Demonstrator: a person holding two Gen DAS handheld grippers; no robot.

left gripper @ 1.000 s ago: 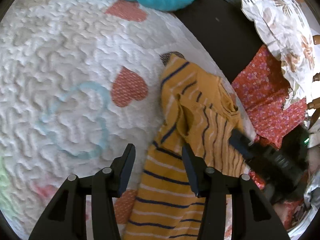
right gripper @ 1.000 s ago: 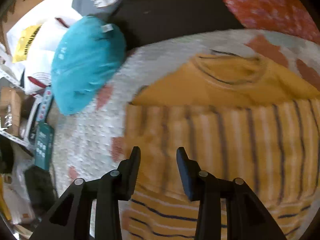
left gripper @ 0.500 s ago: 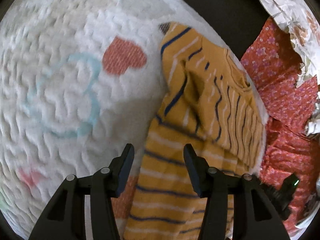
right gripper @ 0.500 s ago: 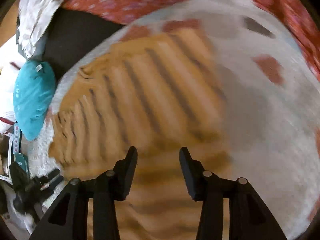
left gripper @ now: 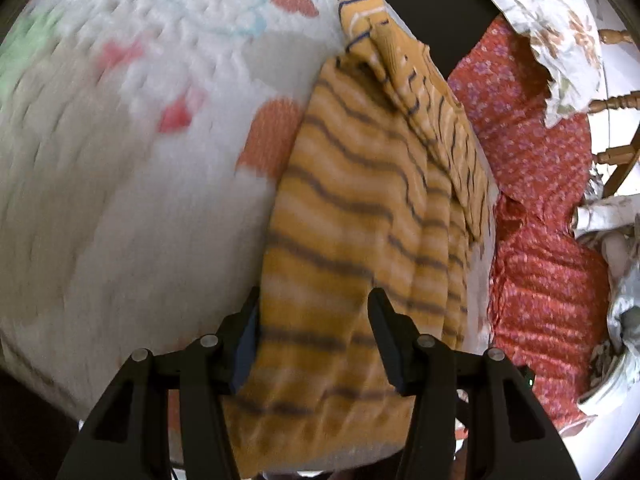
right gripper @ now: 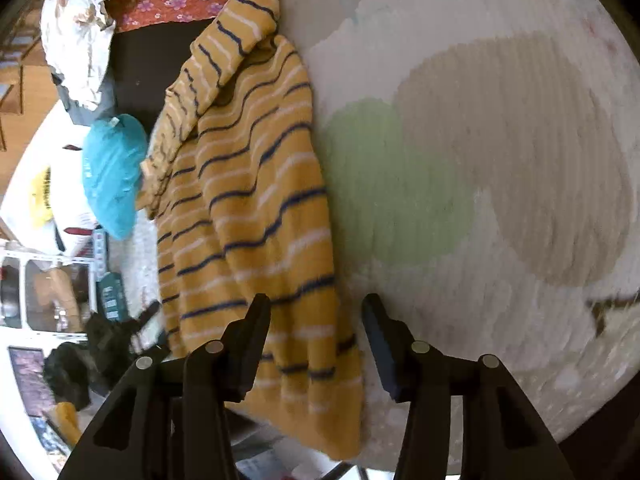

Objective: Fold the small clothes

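Note:
A small mustard-yellow sweater with navy and white stripes [left gripper: 360, 208] lies lengthwise on a white quilted mat with coloured shapes [left gripper: 140, 160], its sleeves folded onto the body. My left gripper [left gripper: 314, 316] is open and hovers over the sweater's near hem. In the right wrist view the same sweater [right gripper: 256, 184] runs from near to far on the mat [right gripper: 500, 160]. My right gripper [right gripper: 316, 320] is open above the hem's right corner, holding nothing.
Red floral cloth [left gripper: 536, 184] lies beside the mat's right edge, with a white floral cloth [left gripper: 540, 12] and wooden chair rails [left gripper: 616, 104] beyond. A teal cushion [right gripper: 112, 172] and floor clutter [right gripper: 72, 312] sit left of the mat.
Both grippers have moved back from the sweater's upper part to its hem end. The views swung round, and the sweater now lies with its sleeves folded in.

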